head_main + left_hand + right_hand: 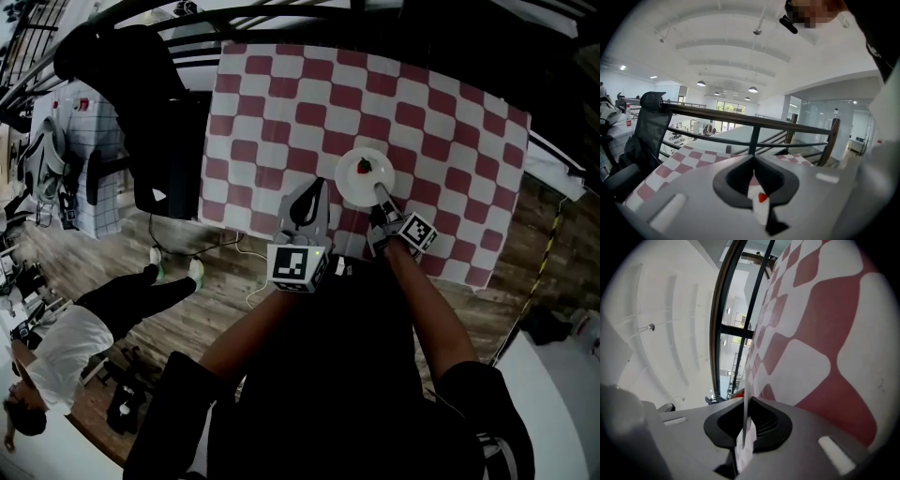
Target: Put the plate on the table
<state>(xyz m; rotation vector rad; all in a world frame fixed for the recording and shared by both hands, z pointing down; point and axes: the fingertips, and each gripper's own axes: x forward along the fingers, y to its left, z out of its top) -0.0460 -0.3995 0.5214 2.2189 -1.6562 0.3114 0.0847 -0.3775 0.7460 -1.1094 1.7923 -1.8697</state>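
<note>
The white plate [350,184] is over the red-and-white checked cloth of the bench [281,103], a little toward the cloth's 6 o'clock edge from its middle, with a small red piece of food [364,166] on it just toward 12 o'clock from its centre. The right claw [380,193] pinches the plate's rim at about 5 o'clock. In the right gripper view the rim shows edge-on as a thin white line clamped between the two dark pads, with the checked cloth close beside it. Whether the plate rests on the cloth or is held just above it cannot be told. The left claw [317,189] is just beside the plate at its 8 o'clock, jaws pressed together and holding nothing. A black chair [150,122] stands off the bench's 9 o'clock side, and a person in a white top [66,342] is on the wooden floor toward 7 o'clock.
</note>
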